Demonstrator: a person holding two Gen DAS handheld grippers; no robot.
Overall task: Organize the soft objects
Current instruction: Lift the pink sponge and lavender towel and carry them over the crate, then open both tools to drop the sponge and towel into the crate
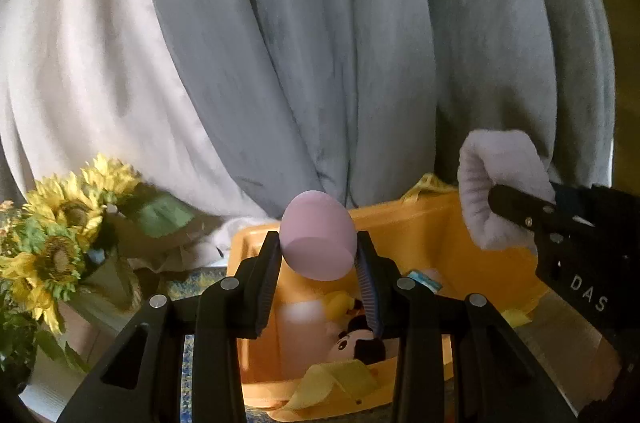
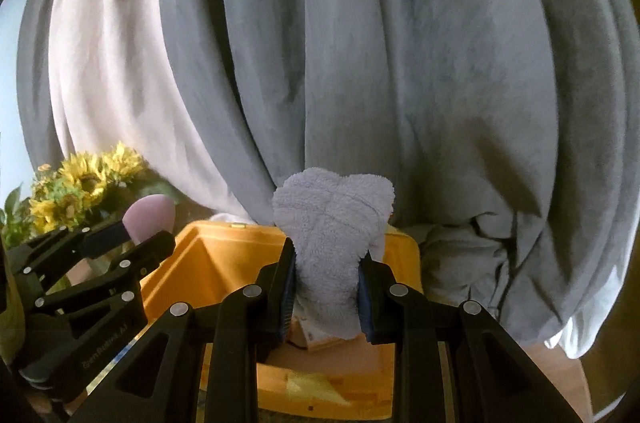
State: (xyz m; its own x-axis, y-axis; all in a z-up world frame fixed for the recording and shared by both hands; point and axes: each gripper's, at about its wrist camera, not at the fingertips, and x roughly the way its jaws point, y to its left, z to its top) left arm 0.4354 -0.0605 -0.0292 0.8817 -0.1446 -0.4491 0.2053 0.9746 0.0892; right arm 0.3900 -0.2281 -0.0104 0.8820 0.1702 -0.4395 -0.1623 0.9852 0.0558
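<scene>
Left claw (image 1: 318, 253) pinches pink sponge (image 1: 318, 237), long axis upright, over bin (image 1: 432, 223).

Toys (image 1: 352, 335) lie in the bin (image 1: 432, 219), flowers (image 1: 60, 219) to its left.

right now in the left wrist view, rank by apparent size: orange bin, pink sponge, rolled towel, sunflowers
1. orange bin
2. sunflowers
3. rolled towel and pink sponge: look alike, and the sponge sits nearer the camera, so unranked

Grey curtains (image 1: 320, 43) (sunflowers (image 1: 60, 223) maybe artificial)
</scene>
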